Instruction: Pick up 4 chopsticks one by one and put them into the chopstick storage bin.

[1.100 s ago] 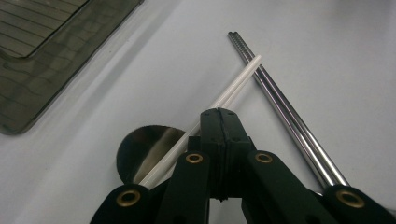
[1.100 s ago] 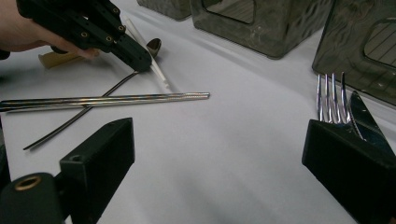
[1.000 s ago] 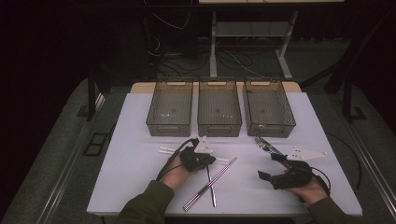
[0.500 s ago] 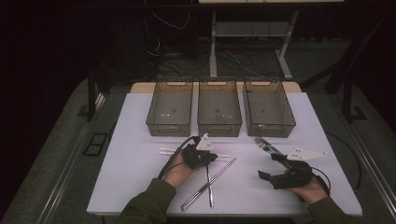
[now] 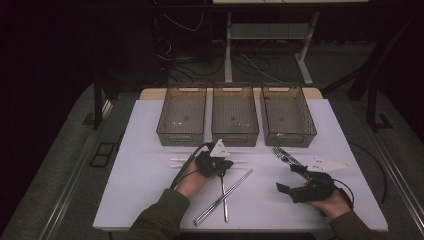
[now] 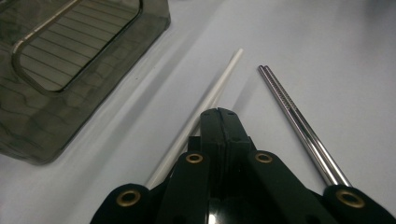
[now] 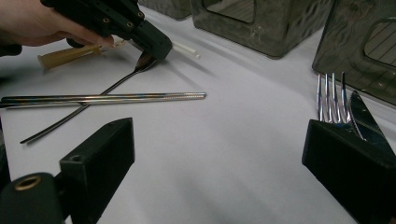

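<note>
Left tongs (image 6: 219, 116) are sitting clenched and empty between white straw (image 6: 205, 107) and metal chopsticks (image 6: 299, 126); right tongs (image 7: 219, 154) are gaping released over bare tabletop (image 7: 243, 140) beside the fork (image 7: 329, 98).

The left gripper (image 5: 226, 166) is creeping a little way ahead from where it sat a second ago, away from the person's sleeve (image 5: 160, 220) and towards the bins (image 5: 235, 137). The hand (image 5: 192, 180) behind it is shifting with it, so that more of the spoon (image 5: 223, 195) is lying uncovered behind the tool. Its closed tips are coming in just beside the white straw (image 6: 201, 112), which is running along their left, while the steel chopsticks (image 6: 299, 126) are lying a little off to their right.
</note>
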The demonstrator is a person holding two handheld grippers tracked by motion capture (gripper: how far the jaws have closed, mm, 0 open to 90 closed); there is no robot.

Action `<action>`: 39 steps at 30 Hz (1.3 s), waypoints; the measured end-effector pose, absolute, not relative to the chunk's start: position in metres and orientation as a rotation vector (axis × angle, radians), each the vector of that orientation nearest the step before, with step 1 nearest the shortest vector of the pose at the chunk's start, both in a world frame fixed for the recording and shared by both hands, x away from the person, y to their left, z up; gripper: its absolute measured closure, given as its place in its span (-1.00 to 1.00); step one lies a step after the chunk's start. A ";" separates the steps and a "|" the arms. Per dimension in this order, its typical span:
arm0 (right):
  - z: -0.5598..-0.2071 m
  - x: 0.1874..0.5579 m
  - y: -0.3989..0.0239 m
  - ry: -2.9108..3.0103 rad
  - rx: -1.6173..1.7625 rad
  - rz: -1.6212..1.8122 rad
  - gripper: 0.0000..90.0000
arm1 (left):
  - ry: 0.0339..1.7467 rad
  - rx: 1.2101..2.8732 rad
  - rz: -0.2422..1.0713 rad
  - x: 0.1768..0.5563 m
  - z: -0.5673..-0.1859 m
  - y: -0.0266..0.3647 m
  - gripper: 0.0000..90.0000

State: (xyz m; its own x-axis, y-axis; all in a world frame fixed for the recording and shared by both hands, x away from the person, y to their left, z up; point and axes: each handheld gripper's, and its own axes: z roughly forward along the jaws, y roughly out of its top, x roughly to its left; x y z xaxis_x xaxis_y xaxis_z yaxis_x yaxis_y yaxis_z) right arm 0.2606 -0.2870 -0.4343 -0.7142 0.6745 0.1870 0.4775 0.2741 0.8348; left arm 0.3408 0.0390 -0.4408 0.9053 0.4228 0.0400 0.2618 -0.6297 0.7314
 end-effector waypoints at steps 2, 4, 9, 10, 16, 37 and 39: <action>-0.434 0.261 -0.287 2.337 1.072 1.417 -0.79 | 0.489 2.284 0.277 0.343 -0.441 0.039 1.00; -0.434 0.261 -0.287 2.337 1.073 1.417 -0.79 | 0.492 2.280 0.286 0.346 -0.440 0.040 1.00; -0.434 0.261 -0.287 2.338 1.073 1.416 -0.79 | 0.513 2.265 0.290 0.349 -0.438 0.041 1.00; -0.435 0.261 -0.287 2.339 1.070 1.415 -0.79 | 0.516 2.261 0.290 0.350 -0.439 0.041 1.00; -0.434 0.261 -0.287 2.339 1.071 1.415 -0.79 | 0.524 2.245 0.285 0.350 -0.436 0.043 0.99; -0.434 0.260 -0.287 2.342 1.075 1.418 -0.79 | 0.713 2.150 0.340 0.347 -0.406 0.124 0.44; -0.434 0.260 -0.287 2.341 1.075 1.417 -0.79 | 0.736 2.155 0.358 0.346 -0.406 0.132 0.52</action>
